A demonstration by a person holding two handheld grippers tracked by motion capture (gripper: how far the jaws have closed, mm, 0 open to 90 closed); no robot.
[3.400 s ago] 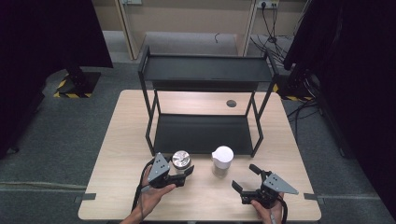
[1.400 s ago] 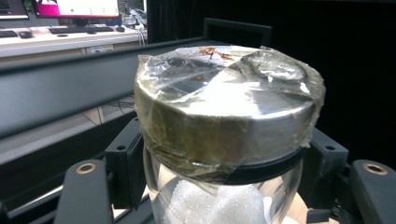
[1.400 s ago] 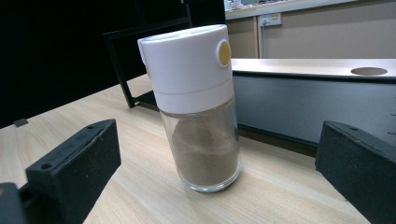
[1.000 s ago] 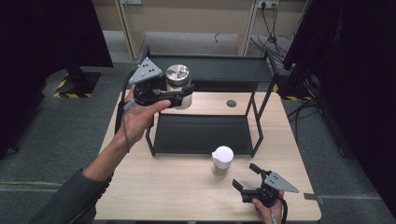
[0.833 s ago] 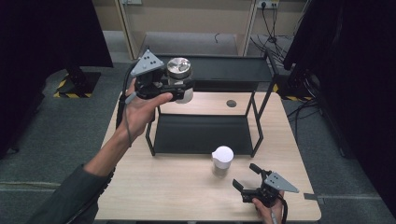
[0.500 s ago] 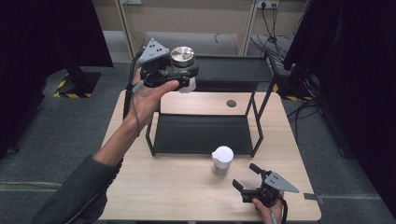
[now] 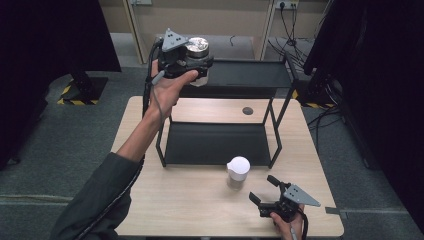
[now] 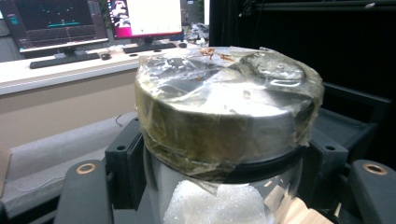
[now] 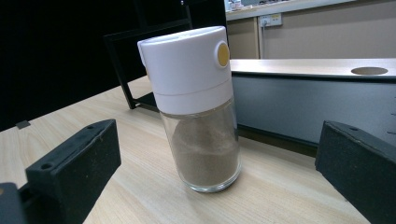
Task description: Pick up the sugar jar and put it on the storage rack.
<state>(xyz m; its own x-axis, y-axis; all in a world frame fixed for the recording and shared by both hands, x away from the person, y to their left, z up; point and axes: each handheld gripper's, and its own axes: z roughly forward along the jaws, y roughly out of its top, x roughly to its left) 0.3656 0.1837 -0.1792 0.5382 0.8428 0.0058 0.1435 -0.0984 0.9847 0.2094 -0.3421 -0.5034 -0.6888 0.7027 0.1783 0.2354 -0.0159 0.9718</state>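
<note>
1. Above the rack's top shelf, at the far left: one left gripper (image 7: 192, 62), which I hold raised in my left hand (image 7: 167, 90); its jaws are clamped on one jar (image 7: 197, 55).
2. Jar, count one: clear glass body, metal lid (image 8: 224, 107) wrapped in crinkled clear tape, white grainy contents (image 8: 215, 205) seen through the glass in the left gripper view. It sits upright between the jaws, clear of every surface.
3. Right gripper (image 7: 264, 191), count one: it rests at the near right of the table in my right hand (image 7: 285, 225), jaws apart with nothing gripped.
4. Shaker (image 9: 196, 107), count one: white cap with one yellow round button (image 9: 223, 53), glass base holding brown powder. It stands upright on the table, ahead of the right gripper's spread jaws and apart from both, just in front of the rack's lower shelf.
5. Rack (image 7: 220, 142), count one: black metal, two shelves.
6. Table (image 7: 190, 200), count one: light wood, with one round hole (image 7: 247, 110) towards the far side.
7. Monitors (image 8: 98, 21), count two, on a desk in the background of the left gripper view.
</note>
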